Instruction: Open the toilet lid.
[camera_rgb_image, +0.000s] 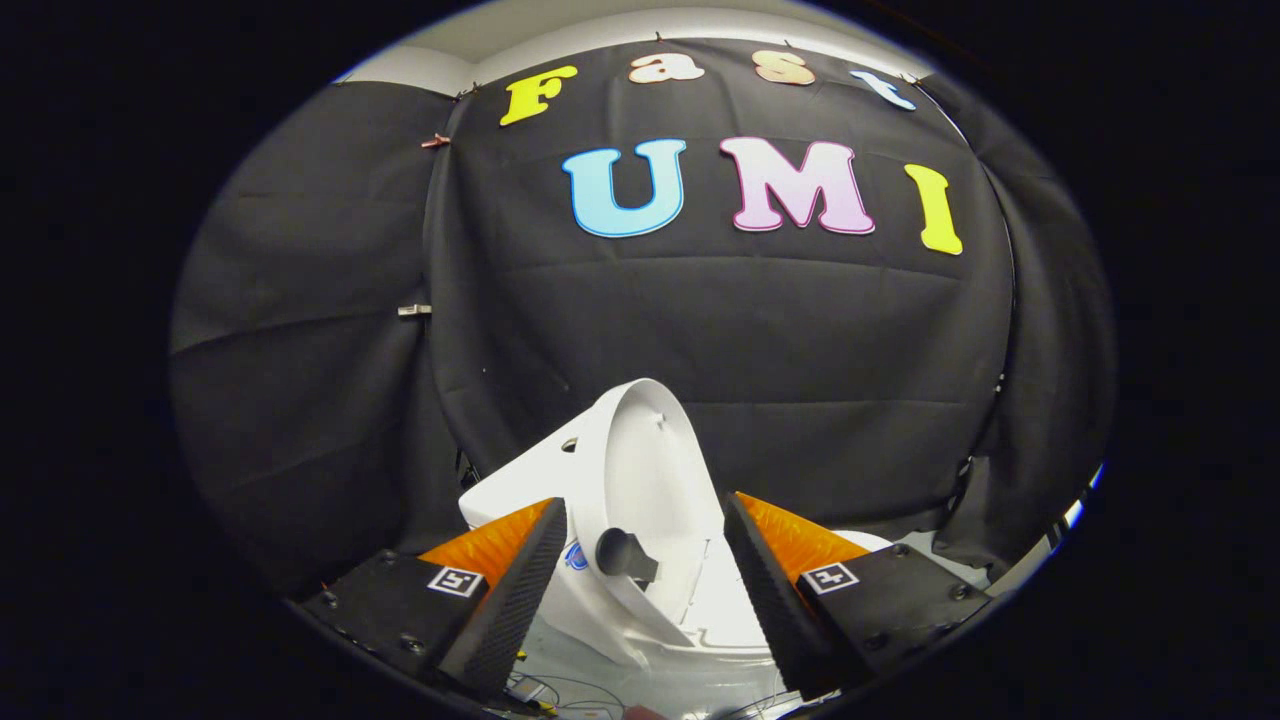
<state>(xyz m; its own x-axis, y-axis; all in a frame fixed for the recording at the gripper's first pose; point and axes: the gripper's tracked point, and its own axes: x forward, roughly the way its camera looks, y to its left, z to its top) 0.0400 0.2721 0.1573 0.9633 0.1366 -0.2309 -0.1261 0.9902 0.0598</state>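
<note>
Gripper view: the tongs (640, 590) are spread wide, both fingers (515, 600) apart with nothing pinched between them. Each finger shows a black ribbed inner pad, an orange wedge behind it, and a black base block carrying a small square marker. The toilet lid (645, 470) stands raised, tilted back toward the black cloth wall (700, 320), its white inner face turned to the camera. It sits in the gap between the fingers, just ahead of them, closer to the left finger than the right. The lid's rounded top edge rises well above both fingertips and stands out cleanly against the cloth. A small dark stub (622, 553) projects from the lid's inner face low down, near the left finger's pad; whether it touches the pad cannot be told. The white toilet body (510, 490) shows behind the left finger, and its rim (715, 610) runs below the lid, between the two fingers. The right finger has open room on its inner side, with a clear gap between its pad and the lid's right edge. Thin cables (560, 690) lie low between the fingers, under the toilet. The cloth hangs in folds behind the lid, with clips (415, 310) at its left seam.
</note>
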